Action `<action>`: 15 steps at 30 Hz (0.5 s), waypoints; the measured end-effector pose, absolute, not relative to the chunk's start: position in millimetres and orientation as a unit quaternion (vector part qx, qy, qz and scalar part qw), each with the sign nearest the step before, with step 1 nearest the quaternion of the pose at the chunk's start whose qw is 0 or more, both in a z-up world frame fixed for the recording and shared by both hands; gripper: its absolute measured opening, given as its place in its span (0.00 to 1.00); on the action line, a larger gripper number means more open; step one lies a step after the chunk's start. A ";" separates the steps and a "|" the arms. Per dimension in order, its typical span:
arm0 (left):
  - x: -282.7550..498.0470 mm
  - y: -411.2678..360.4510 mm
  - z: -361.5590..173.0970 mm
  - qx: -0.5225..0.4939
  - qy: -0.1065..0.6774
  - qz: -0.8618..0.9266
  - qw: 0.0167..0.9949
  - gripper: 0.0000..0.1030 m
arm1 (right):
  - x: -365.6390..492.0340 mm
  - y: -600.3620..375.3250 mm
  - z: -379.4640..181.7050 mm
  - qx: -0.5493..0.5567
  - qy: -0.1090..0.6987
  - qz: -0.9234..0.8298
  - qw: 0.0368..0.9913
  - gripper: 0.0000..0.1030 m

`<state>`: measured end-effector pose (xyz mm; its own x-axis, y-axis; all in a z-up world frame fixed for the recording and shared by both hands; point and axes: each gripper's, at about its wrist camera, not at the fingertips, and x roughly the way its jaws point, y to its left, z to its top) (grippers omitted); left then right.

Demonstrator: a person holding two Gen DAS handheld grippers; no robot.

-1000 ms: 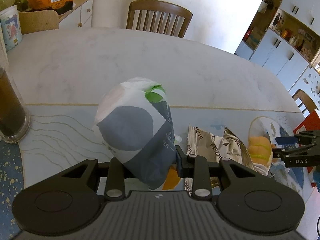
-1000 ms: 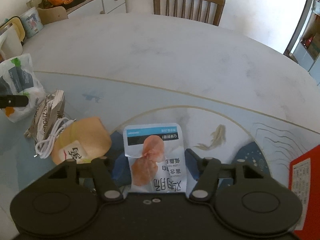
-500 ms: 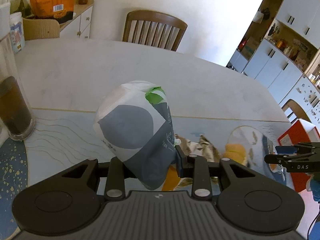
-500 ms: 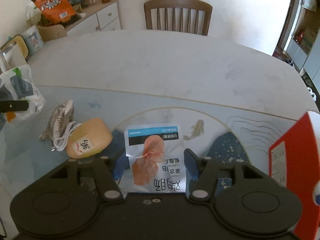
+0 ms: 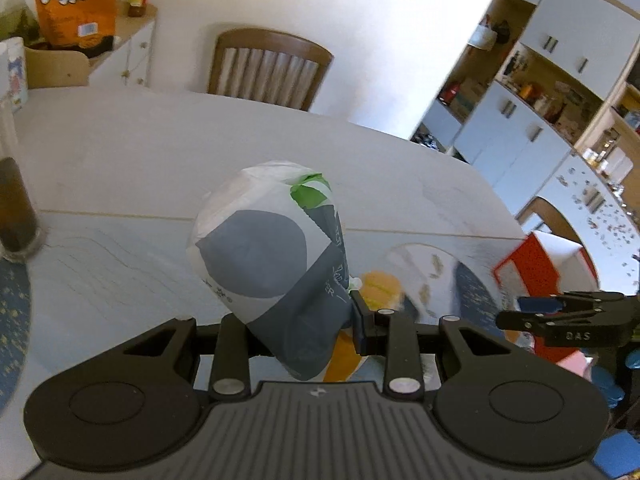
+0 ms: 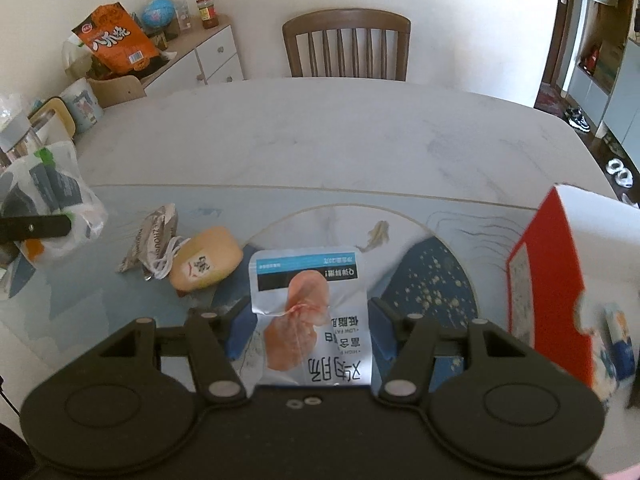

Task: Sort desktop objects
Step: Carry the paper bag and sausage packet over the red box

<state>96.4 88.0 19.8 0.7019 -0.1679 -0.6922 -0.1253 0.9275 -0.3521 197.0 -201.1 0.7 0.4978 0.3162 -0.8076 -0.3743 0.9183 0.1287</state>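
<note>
- The far half of the table (image 6: 340,132) was bare pale marble all the way to its curved back edge, so loads of open room there; a wooden chair (image 6: 346,44) sat tucked in just beyond that edge
- The near half was covered by a printed blue and white mat (image 6: 432,280) and that's where all the clutter sat
- left gripper (image 5: 304,324) had its tongs squeezed narrow on a white, grey and green plastic bag (image 5: 272,260), held up clear of the table; something orange showed at the bottom of the bag but I couldn't tell what it was
- right gripper (image 6: 310,320) had its tongs fairly wide, clamped on either side of a sealed snack packet (image 6: 308,312) with a pink meat picture, also lifted off the mat
- Loose on the mat between the two: a crinkly silver wrapper (image 6: 150,236), a coiled white cable (image 6: 164,260) touching it, and a yellowish bun-like pack (image 6: 208,260) just beside the cable
- A red box (image 6: 548,280) stood at the right edge of the table, open top, contents out of view, and it was blurred in both views
- A glass of dark liquid (image 5: 16,216) stood at the left edge, cut off by the frame
- On the sideboard (image 6: 208,52) behind, an orange snack bag (image 6: 114,44) and a jar (image 6: 207,12) stood; the other bits there were too small to make out
</note>
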 end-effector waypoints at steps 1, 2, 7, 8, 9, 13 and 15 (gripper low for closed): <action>95.2 82.5 21.7 -0.191 0.388 -0.017 0.901 0.30 | 194.8 -203.6 2.9 -0.030 0.459 0.201 0.865 0.58; 94.3 77.6 23.2 -0.190 0.390 -0.023 0.901 0.30 | 191.9 -206.8 5.2 -0.028 0.458 0.201 0.865 0.58; 93.8 49.0 31.2 -0.183 0.394 -0.053 0.899 0.30 | 179.1 -220.7 15.9 -0.022 0.458 0.204 0.865 0.58; 95.2 43.2 32.1 -0.180 0.396 -0.060 0.898 0.30 | 176.7 -224.1 18.2 -0.021 0.457 0.204 0.866 0.58; 96.5 36.3 33.1 -0.178 0.398 -0.068 0.898 0.30 | 174.7 -227.6 20.3 -0.020 0.455 0.203 0.867 0.58; 104.6 12.5 36.1 -0.175 0.402 -0.095 0.894 0.30 | 168.6 -242.6 26.0 -0.011 0.455 0.197 0.868 0.58; 108.9 1.9 37.2 -0.178 0.403 -0.110 0.891 0.30 | 164.7 -250.7 29.6 -0.009 0.453 0.194 0.870 0.58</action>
